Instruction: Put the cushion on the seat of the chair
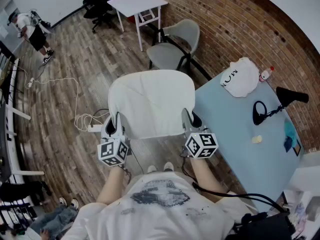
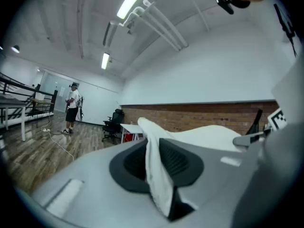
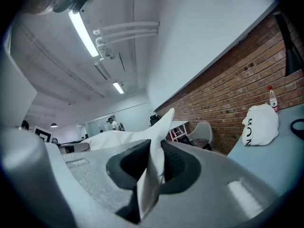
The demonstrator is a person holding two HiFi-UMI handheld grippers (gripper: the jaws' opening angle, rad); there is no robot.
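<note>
Nearest: a person in a white printed T-shirt (image 1: 160,204) holds the left gripper (image 1: 118,124) and right gripper (image 1: 190,122) level, just off the long edge of the pale blue rectangular table (image 1: 235,139).

The left gripper's dark ribbed pads (image 2: 183,161) pinch a fold at one near corner of the flat white fabric cushion (image 1: 151,103). The right gripper's pads (image 3: 179,167) pinch the other near corner. The cushion is held up in the air, spread between them alongside that table edge, on no seat.

On the table: a black gooseneck stand (image 1: 272,111), then a white bag with dark lettering (image 1: 240,77) and a clear red-capped bottle (image 1: 266,74) at the far end.

Past the table's far corner, by the red brick wall (image 1: 225,19), stands the grey moulded shell chair (image 1: 177,46), apart from the cushion.

Farther still beyond the table: a white square side table (image 1: 137,3), a black office chair (image 1: 97,4) and a standing person (image 1: 32,31) on the wood floor.
</note>
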